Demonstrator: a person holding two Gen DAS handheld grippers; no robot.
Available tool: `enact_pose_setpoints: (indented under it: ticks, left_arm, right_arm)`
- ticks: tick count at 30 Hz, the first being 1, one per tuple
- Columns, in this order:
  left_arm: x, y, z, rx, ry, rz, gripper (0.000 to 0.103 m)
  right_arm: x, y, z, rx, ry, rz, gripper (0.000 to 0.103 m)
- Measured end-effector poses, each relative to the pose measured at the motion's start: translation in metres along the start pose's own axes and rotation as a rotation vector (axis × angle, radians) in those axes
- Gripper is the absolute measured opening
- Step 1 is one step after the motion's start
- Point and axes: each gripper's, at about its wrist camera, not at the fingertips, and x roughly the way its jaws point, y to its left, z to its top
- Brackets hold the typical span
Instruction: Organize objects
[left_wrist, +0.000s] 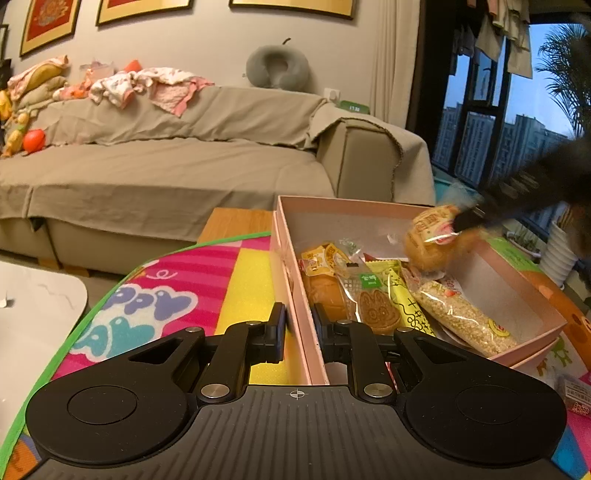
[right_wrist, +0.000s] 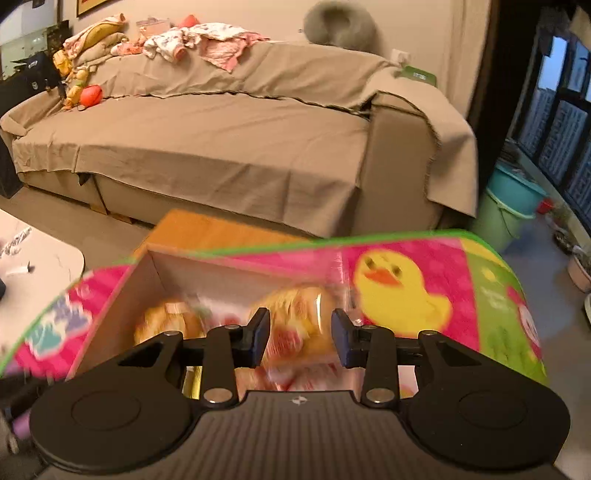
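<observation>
Over the pink box (left_wrist: 295, 325), whose near wall is clamped by the left gripper (left_wrist: 299, 332), a wrapped bun (left_wrist: 430, 240) is held in the right gripper (right_wrist: 299, 338). Several snack packets (left_wrist: 373, 295) are already inside; one packet (left_wrist: 576, 397) remains on the surface (left_wrist: 207, 291).

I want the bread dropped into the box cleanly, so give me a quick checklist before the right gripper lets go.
1. Left gripper clamps the pink box wall: ok.
2. Right gripper holds the wrapped bread: ok.
3. Bread is above the box opening: ok.
4. Free floor under the bread: cannot tell; snack packets fill the near half.
5. Image steady enough to judge height: not ok, blurred.
</observation>
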Motion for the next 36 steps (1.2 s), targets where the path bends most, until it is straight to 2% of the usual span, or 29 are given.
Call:
enact_pose_setpoints:
  ticks: [6,13,15,18,20,22,24,26,27,29,33,36]
  left_arm:
    - [0.000,-0.001,0.001,0.003,-0.003,0.002,0.017]
    - [0.000,-0.001,0.001,-0.003,-0.002,-0.003,0.018]
    - [-0.001,0.000,0.001,-0.003,-0.002,-0.004,0.018]
    - [-0.001,0.000,0.001,-0.003,-0.002,-0.004,0.017]
    - [-0.001,0.000,0.001,-0.003,-0.002,-0.005,0.017]
    - [-0.001,0.000,0.001,-0.003,-0.002,-0.005,0.017]
    - [-0.001,0.000,0.001,-0.003,-0.002,-0.005,0.018]
    - [-0.001,0.000,0.001,-0.003,-0.002,-0.005,0.018]
    - [-0.001,-0.001,0.001,-0.004,-0.001,-0.005,0.018]
    - [-0.001,0.000,0.001,-0.003,-0.001,-0.005,0.018]
    - [-0.002,0.000,0.001,-0.003,-0.002,-0.005,0.018]
    - [-0.002,0.000,0.001,-0.004,-0.002,-0.006,0.018]
  right_arm:
    - [-0.026,-0.005,-0.037,0.002,0.009,0.089,0.036]
    - [-0.005,-0.004,-0.047,0.135,0.070,0.194,0.040]
    - [-0.014,-0.003,-0.047,0.132,0.062,0.273,0.040]
    - [-0.040,-0.005,-0.043,0.123,-0.007,0.318,0.041]
    - [-0.055,-0.011,-0.032,0.118,-0.084,0.281,0.041]
    - [-0.056,-0.018,-0.020,0.131,-0.130,0.196,0.041]
    - [-0.040,-0.027,-0.011,0.176,-0.112,0.142,0.038]
    - [-0.016,-0.036,-0.009,0.233,-0.062,0.114,0.030]
    - [-0.006,-0.040,-0.012,0.267,-0.033,0.117,0.030]
    - [0.003,-0.042,-0.021,0.322,0.006,0.182,0.030]
    - [0.000,-0.032,-0.032,0.311,0.006,0.184,0.031]
    - [0.004,-0.037,-0.027,0.368,0.011,0.220,0.034]
